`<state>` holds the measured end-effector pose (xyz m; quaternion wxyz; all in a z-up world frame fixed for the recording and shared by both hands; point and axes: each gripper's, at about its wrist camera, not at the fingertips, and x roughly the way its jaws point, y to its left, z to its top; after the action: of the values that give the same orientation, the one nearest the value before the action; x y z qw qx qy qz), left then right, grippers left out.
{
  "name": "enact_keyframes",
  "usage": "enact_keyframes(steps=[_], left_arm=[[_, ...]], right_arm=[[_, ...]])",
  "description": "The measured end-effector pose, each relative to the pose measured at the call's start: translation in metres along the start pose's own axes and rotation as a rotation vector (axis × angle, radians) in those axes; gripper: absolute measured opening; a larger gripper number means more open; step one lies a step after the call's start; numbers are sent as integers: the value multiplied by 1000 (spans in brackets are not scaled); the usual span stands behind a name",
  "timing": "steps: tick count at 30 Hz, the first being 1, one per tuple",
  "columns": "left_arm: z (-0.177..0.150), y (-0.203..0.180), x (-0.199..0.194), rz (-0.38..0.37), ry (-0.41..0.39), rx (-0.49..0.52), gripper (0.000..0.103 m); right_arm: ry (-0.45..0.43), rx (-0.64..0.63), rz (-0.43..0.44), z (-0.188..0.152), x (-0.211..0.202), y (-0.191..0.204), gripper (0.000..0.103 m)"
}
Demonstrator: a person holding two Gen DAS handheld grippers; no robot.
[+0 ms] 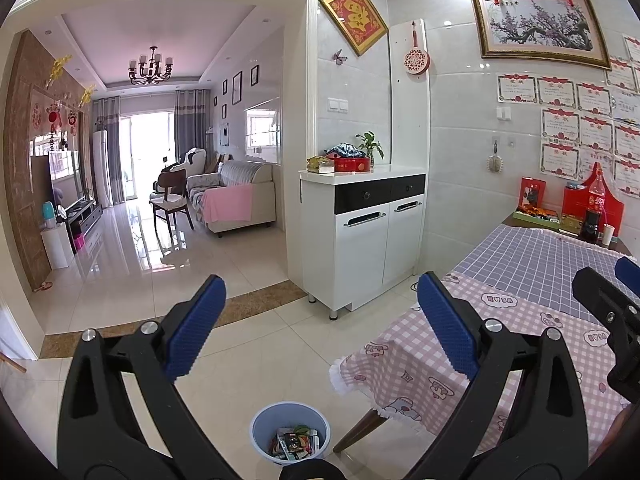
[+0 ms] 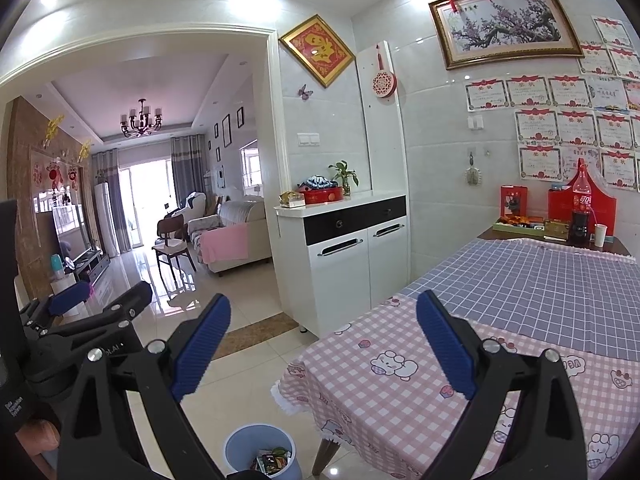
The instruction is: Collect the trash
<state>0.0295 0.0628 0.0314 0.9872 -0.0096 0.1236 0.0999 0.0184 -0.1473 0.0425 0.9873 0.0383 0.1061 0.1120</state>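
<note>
A light blue trash bin (image 1: 290, 430) stands on the tiled floor by the table's corner, with wrappers and scraps of trash (image 1: 297, 442) inside. It also shows in the right wrist view (image 2: 262, 452). My left gripper (image 1: 320, 328) is open and empty, held above the bin. My right gripper (image 2: 322, 344) is open and empty, over the table's corner and the floor. Each gripper shows at the edge of the other's view: the right one (image 1: 612, 304) and the left one (image 2: 92, 308).
The table (image 2: 440, 360) has a pink checked cloth in front and a blue checked cloth (image 2: 540, 280) behind. A cola bottle (image 2: 582, 208), red boxes and a cup stand at its far end. A white cabinet (image 1: 362, 236) stands against the wall. A doorway leads to the living room.
</note>
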Motion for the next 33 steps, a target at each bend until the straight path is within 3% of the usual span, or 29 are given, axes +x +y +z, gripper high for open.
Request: enact_keyframes(steps=[33], left_arm=[[-9, -9, -2, -12, 12, 7, 94]], right_arm=[[3, -4, -12, 0, -1, -1, 92]])
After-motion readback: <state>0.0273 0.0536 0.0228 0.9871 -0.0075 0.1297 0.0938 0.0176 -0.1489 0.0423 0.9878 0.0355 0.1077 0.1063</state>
